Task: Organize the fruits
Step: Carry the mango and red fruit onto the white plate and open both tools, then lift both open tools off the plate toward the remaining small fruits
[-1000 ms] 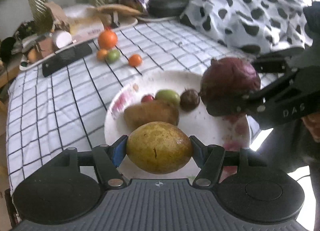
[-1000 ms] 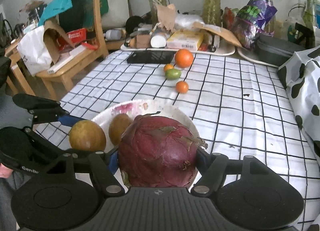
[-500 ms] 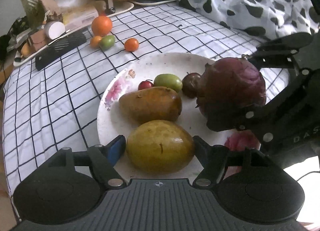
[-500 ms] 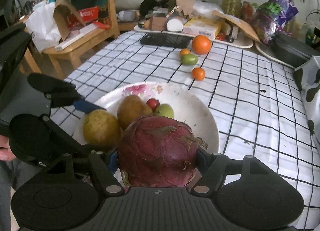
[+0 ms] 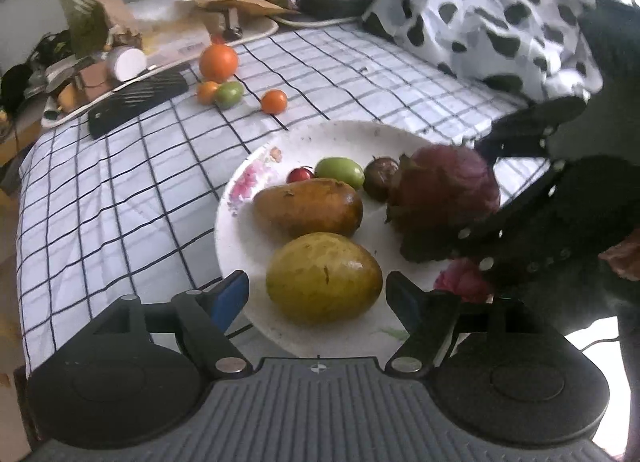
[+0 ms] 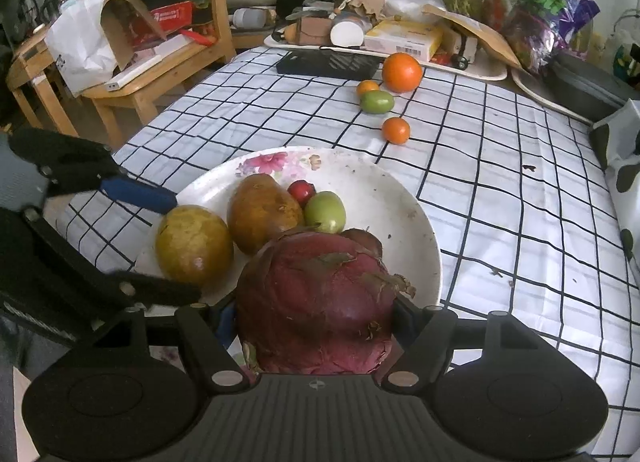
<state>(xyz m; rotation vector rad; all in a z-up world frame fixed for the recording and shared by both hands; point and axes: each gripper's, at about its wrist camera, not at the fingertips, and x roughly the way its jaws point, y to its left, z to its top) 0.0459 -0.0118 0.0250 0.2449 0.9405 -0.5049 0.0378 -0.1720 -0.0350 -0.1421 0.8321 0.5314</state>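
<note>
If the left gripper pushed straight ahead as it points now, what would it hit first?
The yellow-green oval fruit lying on the white floral plate, between the open fingers; the brown mango lies just beyond it.

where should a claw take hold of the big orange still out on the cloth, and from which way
Grip the big orange across its widest middle, coming from above or from the plate side. It is round, so only the widest part holds. The black tray and clutter crowd behind it, and a small orange fruit sits close on one flank.
</note>
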